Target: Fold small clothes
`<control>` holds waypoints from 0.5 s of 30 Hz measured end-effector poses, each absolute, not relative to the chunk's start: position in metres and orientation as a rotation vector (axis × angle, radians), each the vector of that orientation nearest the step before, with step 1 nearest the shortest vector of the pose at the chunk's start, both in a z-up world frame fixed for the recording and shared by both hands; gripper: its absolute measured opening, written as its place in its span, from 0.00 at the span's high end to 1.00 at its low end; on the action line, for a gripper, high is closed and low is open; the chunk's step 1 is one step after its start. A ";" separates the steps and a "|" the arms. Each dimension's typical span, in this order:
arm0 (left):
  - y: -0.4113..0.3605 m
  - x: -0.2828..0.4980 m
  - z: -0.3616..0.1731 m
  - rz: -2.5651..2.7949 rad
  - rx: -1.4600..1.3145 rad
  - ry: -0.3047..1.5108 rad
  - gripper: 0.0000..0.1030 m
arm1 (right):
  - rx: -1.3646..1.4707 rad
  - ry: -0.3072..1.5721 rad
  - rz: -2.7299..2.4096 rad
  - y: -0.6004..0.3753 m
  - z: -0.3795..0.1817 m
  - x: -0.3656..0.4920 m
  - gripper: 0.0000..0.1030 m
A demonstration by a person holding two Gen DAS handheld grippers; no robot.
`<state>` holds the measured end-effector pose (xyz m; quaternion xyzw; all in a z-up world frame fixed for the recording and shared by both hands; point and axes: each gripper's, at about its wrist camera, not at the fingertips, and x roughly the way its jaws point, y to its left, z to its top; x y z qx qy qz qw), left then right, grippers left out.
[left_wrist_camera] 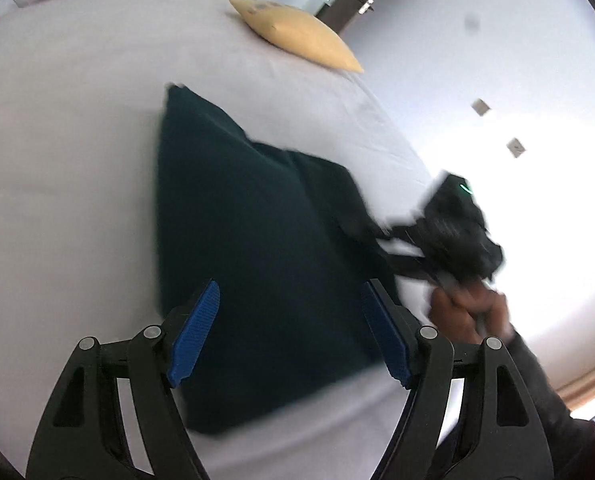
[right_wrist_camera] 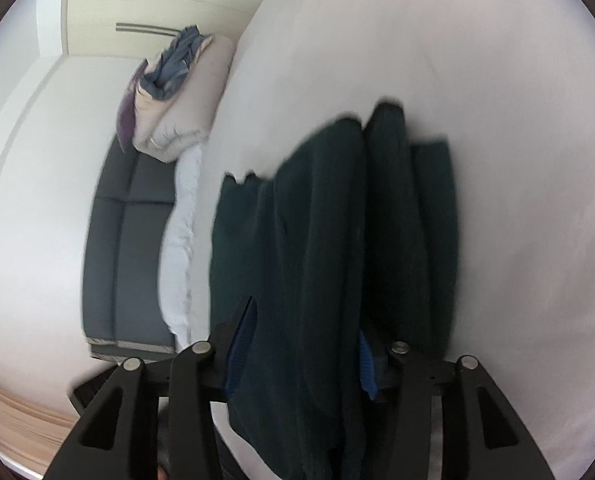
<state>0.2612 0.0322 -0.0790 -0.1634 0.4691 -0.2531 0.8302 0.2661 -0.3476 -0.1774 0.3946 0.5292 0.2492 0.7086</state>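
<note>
i judge the dark green garment (left_wrist_camera: 257, 260) mostly folded on the bed (left_wrist_camera: 77, 160): my left gripper (left_wrist_camera: 289, 336) is spread empty, my right gripper (right_wrist_camera: 297, 360) is loosely straddling cloth, final tidying left.

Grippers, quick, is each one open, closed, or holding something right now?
Left gripper: open, nothing between the jaws.
Right gripper: dark green garment between the jaws; whether they press on it cannot be told.

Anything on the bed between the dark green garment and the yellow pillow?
No. In the left wrist view only bare white sheet lies between the dark green garment and the yellow pillow.
</note>
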 end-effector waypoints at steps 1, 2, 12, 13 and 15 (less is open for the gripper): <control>0.042 0.273 -0.083 -0.529 -0.342 0.999 0.30 | 0.857 1.177 0.545 -0.345 -0.177 0.262 0.63; 0.046 0.278 -0.087 -0.528 -0.341 1.000 0.30 | 0.837 1.180 0.532 -0.343 -0.177 0.258 0.72; 0.033 0.288 -0.096 -0.538 -0.308 0.985 0.30 | 0.808 1.085 0.478 -0.363 -0.165 0.242 0.85; 0.019 0.284 -0.096 -0.546 -0.302 0.984 0.30 | 0.808 1.076 0.478 -0.366 -0.163 0.239 0.85; 0.018 0.284 -0.099 -0.557 -0.289 0.986 0.30 | 0.814 1.058 0.475 -0.374 -0.160 0.234 0.86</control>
